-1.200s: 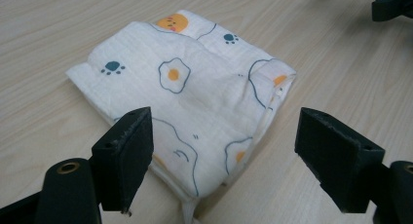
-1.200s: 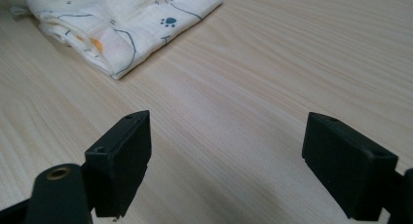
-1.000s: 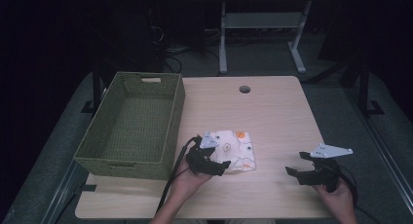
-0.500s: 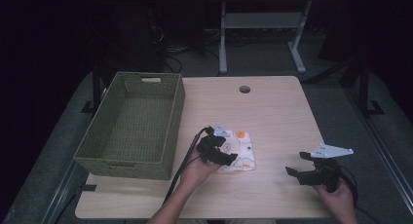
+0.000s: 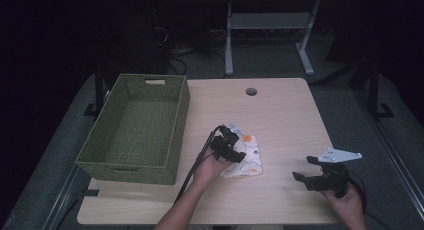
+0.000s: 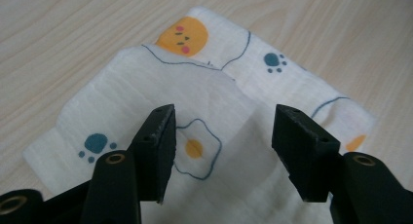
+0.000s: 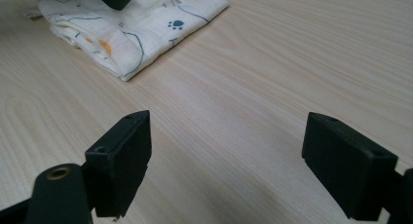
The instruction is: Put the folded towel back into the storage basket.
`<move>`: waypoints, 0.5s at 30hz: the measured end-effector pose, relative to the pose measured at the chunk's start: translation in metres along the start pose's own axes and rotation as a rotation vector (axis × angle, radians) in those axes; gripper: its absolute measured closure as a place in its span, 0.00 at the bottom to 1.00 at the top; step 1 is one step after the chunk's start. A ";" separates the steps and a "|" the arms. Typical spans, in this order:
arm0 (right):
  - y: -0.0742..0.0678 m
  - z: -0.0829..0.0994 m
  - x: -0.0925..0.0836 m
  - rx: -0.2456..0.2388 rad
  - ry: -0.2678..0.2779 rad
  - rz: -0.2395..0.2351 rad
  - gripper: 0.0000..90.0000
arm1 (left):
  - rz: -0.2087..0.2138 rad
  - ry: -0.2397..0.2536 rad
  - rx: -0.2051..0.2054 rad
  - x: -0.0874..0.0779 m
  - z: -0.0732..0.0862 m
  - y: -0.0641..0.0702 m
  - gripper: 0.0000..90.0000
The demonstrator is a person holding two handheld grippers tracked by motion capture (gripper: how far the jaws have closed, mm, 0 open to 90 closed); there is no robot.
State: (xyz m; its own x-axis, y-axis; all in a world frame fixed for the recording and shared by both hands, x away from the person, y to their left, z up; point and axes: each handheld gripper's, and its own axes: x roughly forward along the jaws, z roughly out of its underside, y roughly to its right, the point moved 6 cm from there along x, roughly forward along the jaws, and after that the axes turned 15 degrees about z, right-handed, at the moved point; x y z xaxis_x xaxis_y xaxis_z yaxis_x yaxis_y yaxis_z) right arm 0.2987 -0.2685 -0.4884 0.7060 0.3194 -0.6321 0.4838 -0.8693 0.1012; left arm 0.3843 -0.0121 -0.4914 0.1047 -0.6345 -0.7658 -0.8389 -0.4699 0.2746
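Note:
A folded white cloth [image 5: 251,162] printed with paw marks, eggs and orange faces lies on the wooden table [image 5: 285,120], a little right of the basket. My left gripper [image 5: 236,146] is down over the cloth's left part. In the left gripper view its jaws [image 6: 224,146] stand apart just above the cloth [image 6: 146,87], and they have just been closing; the fabric lies flat beneath them, and neither pad presses on it. My right gripper [image 5: 303,168] rests near the table's front right, open and empty [image 7: 229,160], with the cloth [image 7: 131,24] farther off to its left.
A green woven basket [image 5: 181,115] stands on the left side of the table, and nothing can be seen in it. A round cable hole [image 5: 251,91] sits near the far edge. Desk legs and cables stand in the dark behind.
My left gripper has moved right, from the cloth's left edge onto the cloth, and its jaws have narrowed. The right gripper has stayed put.

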 end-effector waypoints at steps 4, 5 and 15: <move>0.000 0.000 0.000 0.002 -0.001 -0.001 0.20 | -0.014 -0.042 0.003 0.009 0.003 -0.002 0.52; 0.000 0.000 0.000 0.000 0.000 -0.001 0.20 | -0.022 -0.041 0.010 0.010 0.004 -0.002 0.52; -0.002 -0.001 0.000 -0.001 -0.001 -0.003 0.20 | -0.058 -0.049 0.066 0.013 0.001 0.000 0.70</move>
State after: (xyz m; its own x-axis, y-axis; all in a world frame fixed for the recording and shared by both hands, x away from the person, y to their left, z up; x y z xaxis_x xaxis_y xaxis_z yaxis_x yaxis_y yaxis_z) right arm 0.2982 -0.2667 -0.4881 0.7038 0.3218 -0.6333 0.4868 -0.8678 0.1001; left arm 0.3849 -0.0197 -0.5022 0.1296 -0.5759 -0.8072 -0.8659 -0.4624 0.1909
